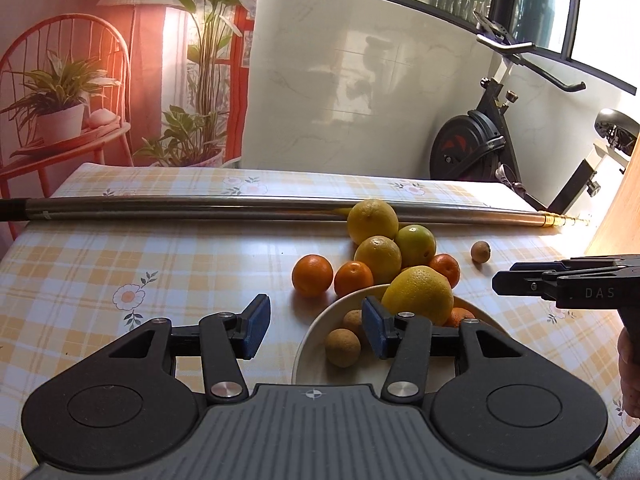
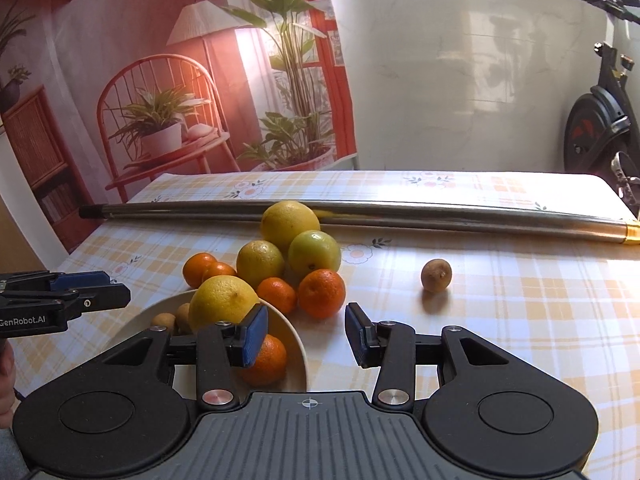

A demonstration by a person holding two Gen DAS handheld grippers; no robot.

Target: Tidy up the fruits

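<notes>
Two grippers agape; lemon (image 2: pixel 222 302) beyond left-hand fingers (image 2: pixel 254 336).

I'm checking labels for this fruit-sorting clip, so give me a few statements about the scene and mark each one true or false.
1. The cream ceramic bowl holds a large yellow citrus fruit. True.
2. The small brown round fruit lying alone touches the fruit pile. False: it lies apart, on the checked tablecloth.
3. The right hand-held gripper grips an orange. False: its jaws are open and empty.
4. A long metal pole lies across the table behind the fruit. True.
5. The left hand-held gripper is shut. False: its jaws are open.
</notes>
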